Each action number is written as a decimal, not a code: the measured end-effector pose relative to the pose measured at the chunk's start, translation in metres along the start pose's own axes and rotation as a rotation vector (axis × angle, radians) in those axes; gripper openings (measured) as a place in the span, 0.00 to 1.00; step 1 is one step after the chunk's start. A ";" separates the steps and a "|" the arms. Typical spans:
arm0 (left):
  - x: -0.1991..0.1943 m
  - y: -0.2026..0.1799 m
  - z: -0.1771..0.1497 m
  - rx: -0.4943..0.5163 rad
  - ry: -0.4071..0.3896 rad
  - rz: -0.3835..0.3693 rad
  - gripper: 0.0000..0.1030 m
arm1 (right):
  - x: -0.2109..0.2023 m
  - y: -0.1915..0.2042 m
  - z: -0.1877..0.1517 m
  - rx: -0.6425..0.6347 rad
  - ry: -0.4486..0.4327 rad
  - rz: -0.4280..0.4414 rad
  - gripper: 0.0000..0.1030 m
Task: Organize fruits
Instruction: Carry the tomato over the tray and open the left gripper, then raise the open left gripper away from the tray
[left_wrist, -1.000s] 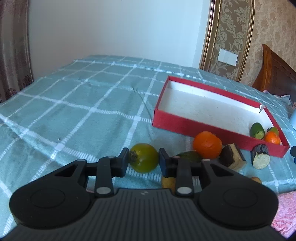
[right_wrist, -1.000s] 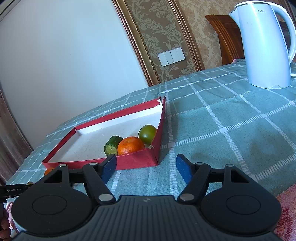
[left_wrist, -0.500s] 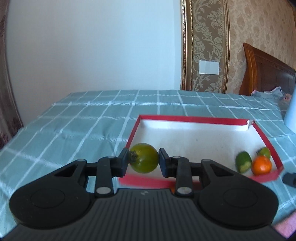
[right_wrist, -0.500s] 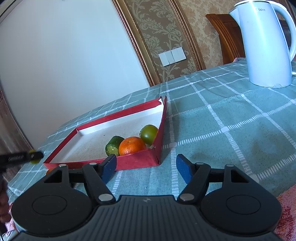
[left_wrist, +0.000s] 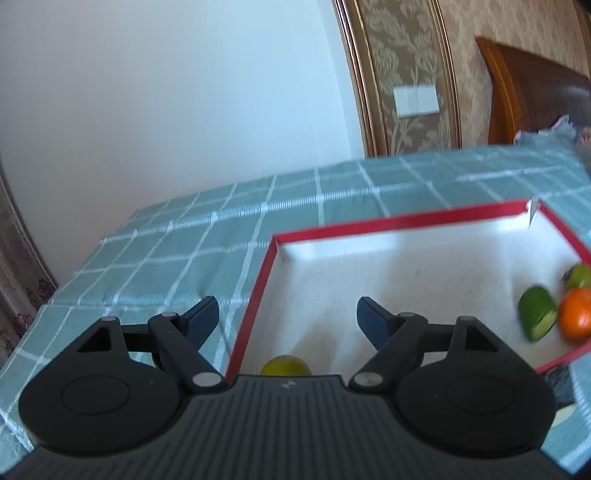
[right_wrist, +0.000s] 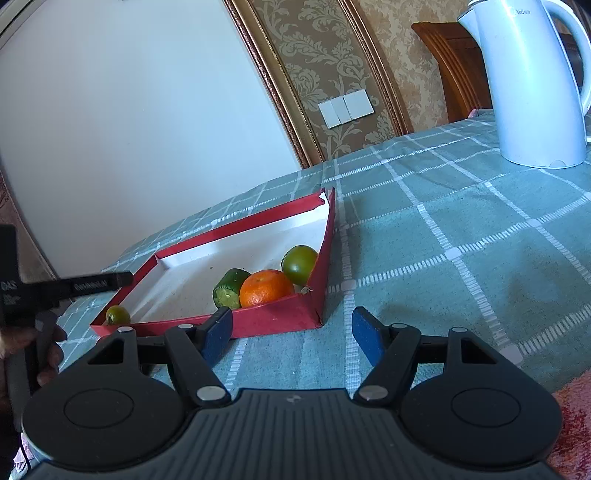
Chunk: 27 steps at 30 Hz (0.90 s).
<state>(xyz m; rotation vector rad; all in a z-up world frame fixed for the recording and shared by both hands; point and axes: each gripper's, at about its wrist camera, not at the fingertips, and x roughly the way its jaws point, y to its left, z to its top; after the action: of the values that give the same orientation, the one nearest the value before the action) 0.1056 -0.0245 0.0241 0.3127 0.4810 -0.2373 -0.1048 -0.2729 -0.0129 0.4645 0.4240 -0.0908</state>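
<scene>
My left gripper (left_wrist: 287, 314) is open and empty above the near left corner of the red tray (left_wrist: 399, 222). A green-yellow fruit (left_wrist: 285, 366) lies in the tray just below it; it also shows in the right wrist view (right_wrist: 117, 315). An orange (left_wrist: 576, 314), a cut green piece (left_wrist: 537, 313) and a green fruit (left_wrist: 579, 275) lie in the tray's right corner. My right gripper (right_wrist: 291, 334) is open and empty over the cloth in front of the tray (right_wrist: 273, 322). The left gripper's body (right_wrist: 66, 286) shows at the left of the right wrist view.
A white electric kettle (right_wrist: 528, 85) stands at the far right on the teal checked cloth (right_wrist: 443, 229). A wooden headboard (left_wrist: 535, 92) and the wall lie behind. A pink cloth (right_wrist: 576, 424) lies at the near right edge.
My left gripper carried the green-yellow fruit over the tray, opened and let it go; the fruit now lies in the tray's near left corner. The right gripper has hardly moved.
</scene>
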 end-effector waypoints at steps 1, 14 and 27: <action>0.004 0.001 -0.003 -0.004 0.027 0.000 0.78 | 0.000 0.000 0.000 0.001 0.000 0.000 0.69; -0.034 0.028 -0.029 -0.115 0.051 -0.024 0.75 | 0.000 -0.001 0.000 0.006 -0.005 0.003 0.72; -0.127 0.082 -0.086 -0.256 -0.159 0.159 0.95 | -0.014 0.028 -0.009 -0.135 -0.024 0.094 0.72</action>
<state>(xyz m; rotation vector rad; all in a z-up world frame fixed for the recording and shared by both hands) -0.0154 0.1006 0.0335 0.0804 0.3225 -0.0441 -0.1159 -0.2436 -0.0027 0.3490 0.3816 0.0230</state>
